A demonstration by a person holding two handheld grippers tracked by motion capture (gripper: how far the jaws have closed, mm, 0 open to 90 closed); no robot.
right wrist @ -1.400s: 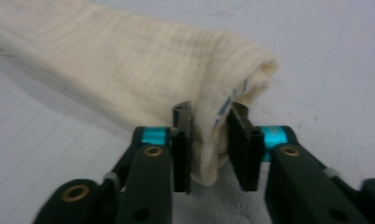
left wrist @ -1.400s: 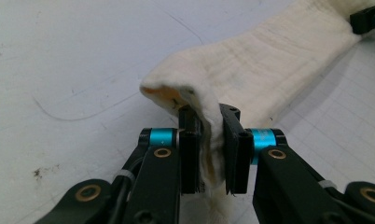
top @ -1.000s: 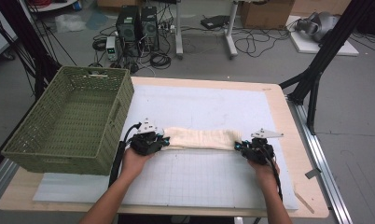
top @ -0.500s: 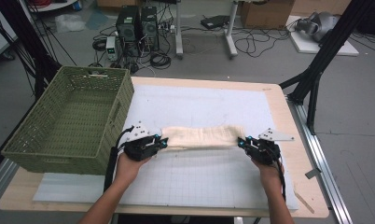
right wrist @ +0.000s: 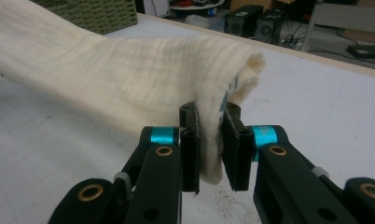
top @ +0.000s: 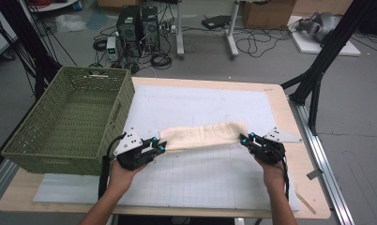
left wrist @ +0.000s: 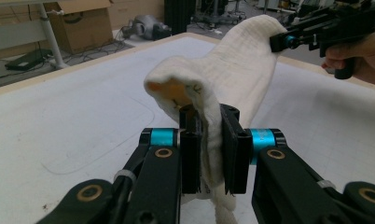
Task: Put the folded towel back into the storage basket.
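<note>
A white mat covered the table amid cluttered cables; the cream cloth hung stretched between left gripper and right gripper, both clamped on its ends.

I have the towel stretched left to right across the middle of the table, over the mat. My left gripper is at its left end, my right gripper at its right end. The basket sits on the table's left edge, just left of my left gripper.
</note>
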